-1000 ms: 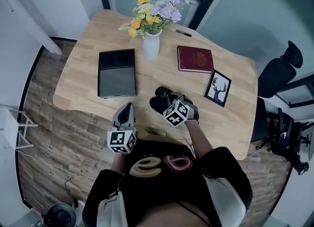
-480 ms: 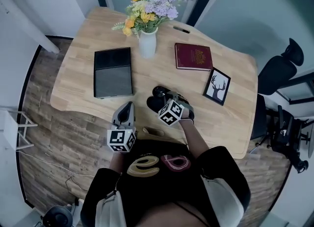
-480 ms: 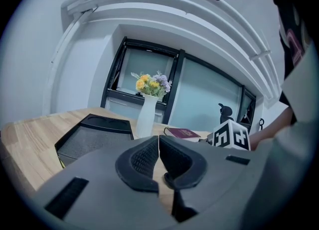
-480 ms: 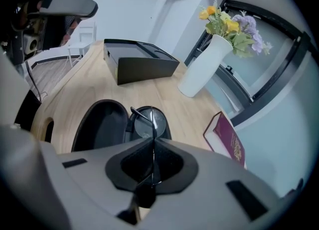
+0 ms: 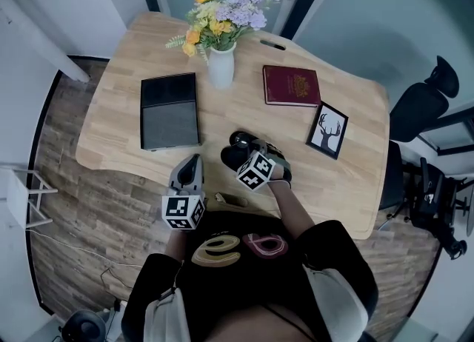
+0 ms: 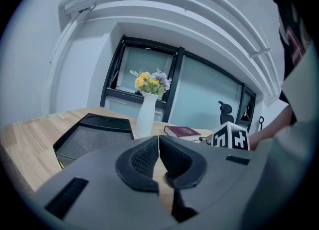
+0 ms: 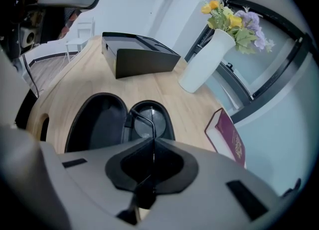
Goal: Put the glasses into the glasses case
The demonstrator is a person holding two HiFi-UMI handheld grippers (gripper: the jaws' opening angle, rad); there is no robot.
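The step in hand is looking like the placing itself: the right tool [image 7: 152, 143] is gripping the glasses [image 7: 157, 119] by a thin dark piece of the frame, its jaws closed tight on that wire with hardly any gap showing, and it is hanging directly over the open glasses case [image 7: 97, 120]. The case is lying on the worktop [image 5: 222, 122] near the person's edge, both black halves facing up. In the right gripper view, one lens is sitting low in the half that shows on the right, while the other half is showing empty. Whether the frame is already resting on the lining or hanging just above it is not something I can tell. Judging from this, the next move is calling for the glasses to be settled flat inside the shell, the jaws opened only once the frame is bearing on the lining, and the tool drawn clear without dragging the wire; the lid is then needing to be folded over. The right hand is reaching forward from the body with its tool [image 5: 257, 168] tipping steeply down at the case. The left tool [image 6: 159, 147] is waiting at the near worktop edge, apart from the case, pointing nearly level toward the black tray [image 6: 92, 137] and the vase [image 6: 146, 116], its pads pressed together with nothing between them
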